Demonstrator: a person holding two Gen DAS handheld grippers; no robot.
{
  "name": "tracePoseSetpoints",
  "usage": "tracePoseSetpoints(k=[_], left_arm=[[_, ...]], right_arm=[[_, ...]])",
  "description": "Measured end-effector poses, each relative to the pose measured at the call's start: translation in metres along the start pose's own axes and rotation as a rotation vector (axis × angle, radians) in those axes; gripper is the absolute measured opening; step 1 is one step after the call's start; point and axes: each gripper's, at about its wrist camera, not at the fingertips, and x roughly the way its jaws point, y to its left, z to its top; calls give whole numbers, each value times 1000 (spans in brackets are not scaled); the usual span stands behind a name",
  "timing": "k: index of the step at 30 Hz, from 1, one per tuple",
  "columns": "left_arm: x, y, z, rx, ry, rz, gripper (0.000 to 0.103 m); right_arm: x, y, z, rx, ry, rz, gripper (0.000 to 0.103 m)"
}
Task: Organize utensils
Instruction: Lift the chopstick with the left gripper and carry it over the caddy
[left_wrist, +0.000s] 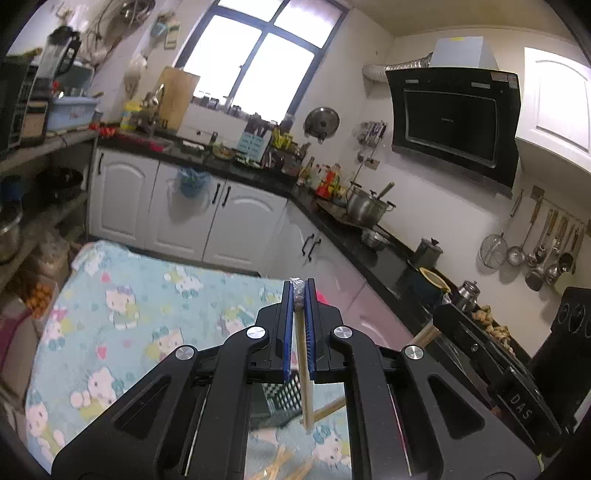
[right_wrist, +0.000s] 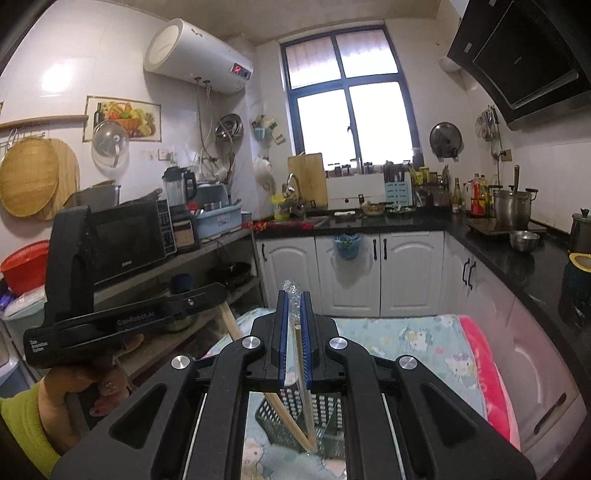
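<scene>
Now: both tools raised, a chopstick pinched in each

Closest to me, the left tool (left_wrist: 300, 295) has its blue pads clamped on a pale chopstick (left_wrist: 305, 376), wrapper crumpled at the tip, the stick hanging down between the arms. The right tool (right_wrist: 291, 302) grips another chopstick (right_wrist: 303, 384) the same way. Below them a dark slotted basket (right_wrist: 291, 413) lies on the cartoon-print cloth (left_wrist: 140, 302) over the worktop, with loose chopsticks (left_wrist: 280, 465) beside it. Further off, a black worktop (right_wrist: 491, 243) carries a steel pot (right_wrist: 511, 208) beneath the window (right_wrist: 349, 92).
</scene>
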Motion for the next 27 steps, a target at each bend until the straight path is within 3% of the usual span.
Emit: tracePoseSetpoints(k=[8, 27], left_arm=[[9, -11, 14, 53, -58, 54, 3], [53, 7, -18, 122, -51, 158, 3]], right_arm=[[13, -14, 11, 24, -42, -16, 7], [53, -34, -15, 58, -15, -46, 7]])
